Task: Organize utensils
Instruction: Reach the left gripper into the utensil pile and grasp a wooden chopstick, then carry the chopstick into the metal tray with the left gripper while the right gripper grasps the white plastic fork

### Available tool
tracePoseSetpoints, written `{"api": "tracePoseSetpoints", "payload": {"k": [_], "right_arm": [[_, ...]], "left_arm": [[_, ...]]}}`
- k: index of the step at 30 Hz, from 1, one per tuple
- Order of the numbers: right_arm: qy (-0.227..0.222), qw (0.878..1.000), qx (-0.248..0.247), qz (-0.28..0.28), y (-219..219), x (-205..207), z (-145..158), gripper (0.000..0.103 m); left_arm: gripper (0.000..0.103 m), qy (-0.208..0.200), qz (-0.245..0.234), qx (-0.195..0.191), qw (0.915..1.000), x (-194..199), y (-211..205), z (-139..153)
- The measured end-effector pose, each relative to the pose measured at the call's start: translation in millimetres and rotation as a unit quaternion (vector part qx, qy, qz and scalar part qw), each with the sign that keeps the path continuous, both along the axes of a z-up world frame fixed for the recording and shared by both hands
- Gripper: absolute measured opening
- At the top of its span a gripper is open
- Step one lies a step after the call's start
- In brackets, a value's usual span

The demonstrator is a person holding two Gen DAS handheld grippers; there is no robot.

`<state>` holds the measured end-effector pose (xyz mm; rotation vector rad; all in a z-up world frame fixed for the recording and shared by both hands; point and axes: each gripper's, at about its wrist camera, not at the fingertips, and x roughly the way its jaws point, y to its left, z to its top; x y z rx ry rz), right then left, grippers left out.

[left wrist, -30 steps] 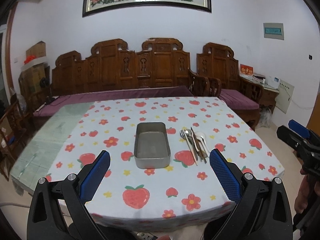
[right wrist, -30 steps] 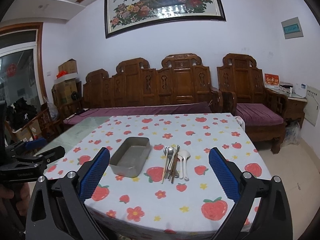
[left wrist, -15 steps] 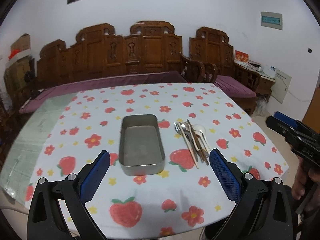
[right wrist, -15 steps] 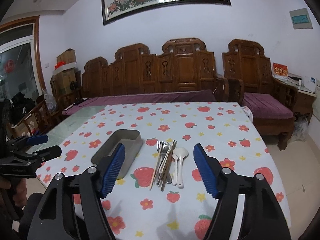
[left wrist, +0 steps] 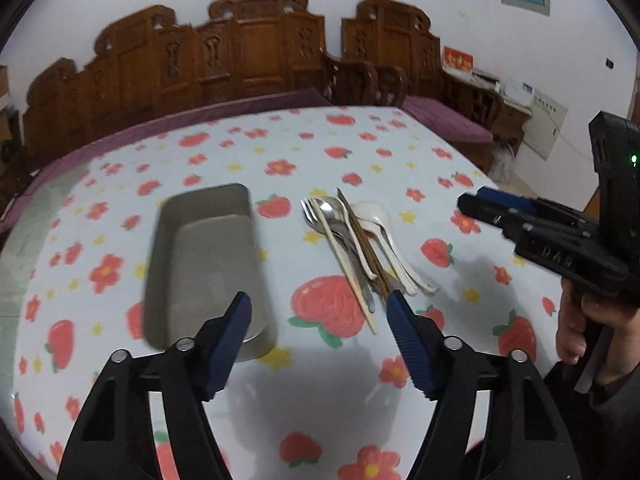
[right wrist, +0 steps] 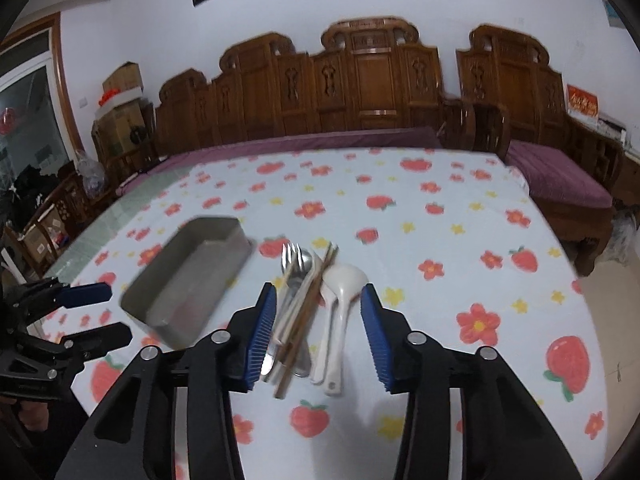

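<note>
Left wrist view: your left gripper hangs over the near part of the table with the strawberry-and-flower print cloth. Jaws partly open, they've just been closing, nothing between the blue ribbed pads. The grey rectangular metal tray sits straight ahead of the left pad, empty, its near end just past that pad's tip. The bundle of utensils lies ahead of the right pad: metal fork and spoons, cream and brown chopsticks, white plastic spoons, handles ending near that pad's tip, not touching it. Your right gripper shows at the right edge, hand on its grip.

Right wrist view: right gripper is directly over the utensils, handles toward you. Jaws about half open, also just been closing, and the pile shows in the gap between the pads; I can't tell any contact, nothing gripped. Chopsticks and metal pieces run close along the left pad, white spoons nearer the middle. Tray is left of the gripper, beside the pile, apart from it. Left gripper sits at far left, jaws apart.
</note>
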<state>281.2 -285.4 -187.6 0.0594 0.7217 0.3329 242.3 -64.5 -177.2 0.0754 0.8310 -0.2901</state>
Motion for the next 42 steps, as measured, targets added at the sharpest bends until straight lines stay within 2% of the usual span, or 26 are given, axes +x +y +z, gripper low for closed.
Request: {"api": "tracePoseSetpoints", "payload": {"k": [3, 5, 6, 7, 11, 13, 16, 20, 22, 23, 27, 32, 42], "right_arm": [[0.019, 1.0, -0.003, -0.001, -3.4, 7.6, -18.5, 0.039], [0.033, 0.999, -0.012, -0.001, -5.1, 15.2, -30.2, 0.027], [0.037, 0.999, -0.019, -0.004, -5.9, 17.7, -34.5, 0.026], [0.043, 0.999, -0.022, -0.01, -9.3, 21.5, -38.5, 0.026], [0.048, 0.999, -0.009, -0.017, -17.1, 26.6, -41.6, 0.025], [0.051, 0.998, -0.011, -0.017, -17.0, 27.4, -44.1, 0.025], [0.055, 0.998, -0.012, -0.014, -15.9, 28.8, -46.1, 0.025], [0.054, 0.998, -0.008, -0.012, -15.4, 30.7, -44.1, 0.025], [0.054, 0.998, -0.007, -0.009, -13.7, 31.4, -44.2, 0.025], [0.055, 0.998, -0.008, -0.008, -12.7, 32.0, -44.5, 0.026], [0.057, 0.998, -0.009, -0.005, -9.0, 34.0, -45.6, 0.026], [0.061, 0.998, -0.008, 0.004, 0.4, 38.4, -48.4, 0.026], [0.073, 0.997, 0.0, 0.022, 19.9, 50.5, -58.1, 0.025]], "left_arm": [[0.06, 0.006, -0.005, 0.0, 1.0, 14.2, -11.1, -11.0], [0.058, 0.016, -0.007, 0.0, 0.9998, 26.9, -19.3, -20.6], [0.052, 0.023, -0.008, 0.0, 0.9997, 31.7, -22.0, -24.7], [0.049, 0.032, -0.009, 0.002, 0.9995, 39.0, -25.4, -31.0], [0.047, 0.046, 0.001, 0.013, 0.9989, 61.5, -35.3, -50.8], [0.042, 0.051, 0.011, 0.027, 0.9983, 69.4, -39.6, -61.0], [0.04, 0.059, 0.017, 0.03, 0.9976, 79.0, -43.6, -72.0], [0.034, 0.075, 0.019, 0.019, 0.9968, 90.1, -45.5, -82.3], [0.026, 0.087, 0.024, 0.014, 0.9958, 96.3, -45.9, -88.2], [0.025, 0.091, 0.024, 0.012, 0.9955, 98.5, -46.6, -90.4], [0.007, 0.094, 0.012, 0.02, 0.9953, 99.9, -52.3, -95.4], [0.004, 0.096, 0.006, 0.001, 0.9954, 93.5, -42.7, -90.7], [0.004, 0.057, -0.02, -0.023, 0.9979, 67.5, -24.3, -55.3]]}}
